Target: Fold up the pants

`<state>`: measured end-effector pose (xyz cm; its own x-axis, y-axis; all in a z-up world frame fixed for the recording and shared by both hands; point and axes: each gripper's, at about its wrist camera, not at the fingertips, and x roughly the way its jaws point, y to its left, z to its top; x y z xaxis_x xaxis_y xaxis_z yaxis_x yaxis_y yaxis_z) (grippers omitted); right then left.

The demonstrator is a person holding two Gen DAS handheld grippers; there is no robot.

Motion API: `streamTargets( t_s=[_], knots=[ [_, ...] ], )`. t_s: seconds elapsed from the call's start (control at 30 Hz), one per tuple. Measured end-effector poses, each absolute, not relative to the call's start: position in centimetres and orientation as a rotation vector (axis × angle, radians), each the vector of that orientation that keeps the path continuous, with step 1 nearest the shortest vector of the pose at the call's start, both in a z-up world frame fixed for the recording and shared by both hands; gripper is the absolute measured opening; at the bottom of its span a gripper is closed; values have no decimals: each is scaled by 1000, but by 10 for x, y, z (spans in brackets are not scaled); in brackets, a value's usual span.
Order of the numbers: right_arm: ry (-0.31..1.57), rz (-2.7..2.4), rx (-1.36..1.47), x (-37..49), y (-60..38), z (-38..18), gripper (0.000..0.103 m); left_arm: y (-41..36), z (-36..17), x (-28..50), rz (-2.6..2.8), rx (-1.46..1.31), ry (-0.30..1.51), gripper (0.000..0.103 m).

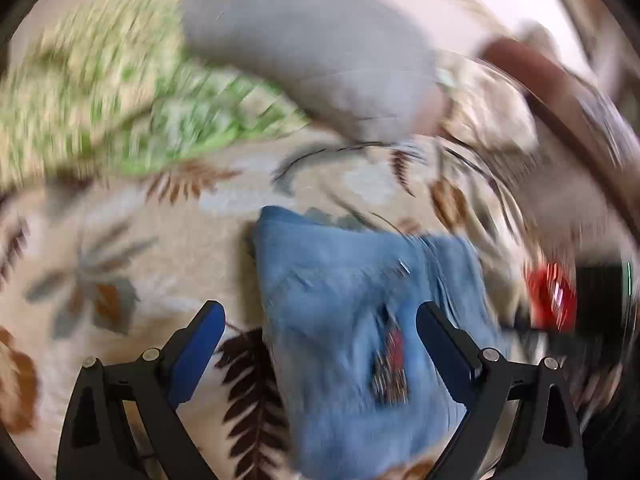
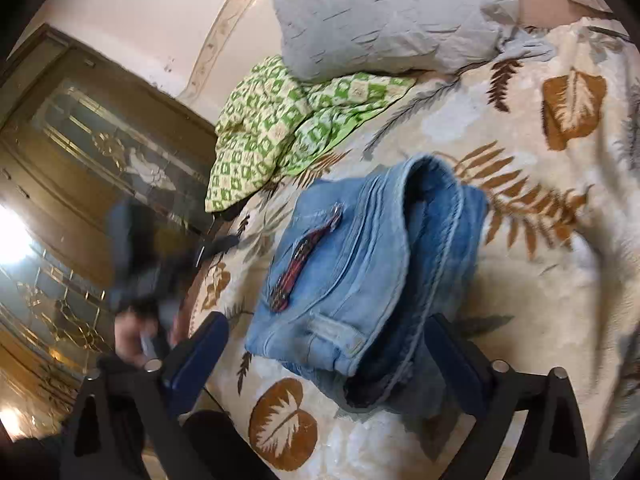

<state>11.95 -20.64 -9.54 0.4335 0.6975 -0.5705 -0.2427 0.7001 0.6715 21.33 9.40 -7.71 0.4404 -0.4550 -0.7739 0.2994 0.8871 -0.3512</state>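
Light blue denim pants lie folded in a compact bundle on a cream leaf-print bedspread; a dark red patch marks the top. They also show in the blurred left wrist view. My right gripper is open and empty, its fingers straddling the near end of the bundle from above. My left gripper is open and empty, hovering over the pants. The left gripper also appears as a dark blur at the bed's left edge in the right wrist view.
A grey pillow lies at the head of the bed, with a green checked cloth beside it. A wooden cabinet with glass doors stands left of the bed. A red object shows at the right in the left wrist view.
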Motion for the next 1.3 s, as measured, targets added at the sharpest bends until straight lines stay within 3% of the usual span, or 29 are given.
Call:
streamTargets(
  t_s=[0.17, 0.23, 0.27, 0.3, 0.33, 0.37, 0.77, 0.87, 0.9, 0.93, 1.03, 1.1, 1.3],
  knots=[
    [969, 637, 565, 131, -190, -111, 65, 84, -114, 267, -403, -290, 1173, 96],
    [961, 642, 563, 133, -187, -114, 29, 74, -123, 277, -400, -299, 1212, 96],
    [963, 641, 544, 134, -185, -116, 25, 68, -129, 279, -404, -288, 1227, 96],
    [973, 633, 519, 135, -183, -119, 21, 65, -131, 281, -409, -270, 1233, 94],
    [983, 627, 503, 135, -182, -122, 15, 62, -134, 282, -424, -248, 1237, 75],
    [989, 622, 490, 135, -183, -125, 14, 59, -140, 283, -447, -233, 1253, 64],
    [966, 610, 489, 125, -210, -140, 11, 62, -156, 279, -475, -228, 1239, 65],
    [968, 599, 514, 127, -210, -138, 24, 61, -155, 277, -440, -206, 1215, 78],
    [971, 591, 513, 125, -209, -136, 39, 61, -154, 275, -412, -190, 1197, 90],
    [974, 586, 506, 125, -209, -133, 68, 62, -154, 273, -377, -177, 1191, 103],
    [951, 616, 499, 123, -202, -120, 97, 71, -156, 266, -371, -222, 1201, 103],
    [949, 579, 435, 120, -196, -112, 103, 79, -153, 260, -381, -269, 1216, 103],
    [922, 504, 389, 110, -190, -84, 103, 101, -114, 216, -374, -323, 1086, 103]
  ],
)
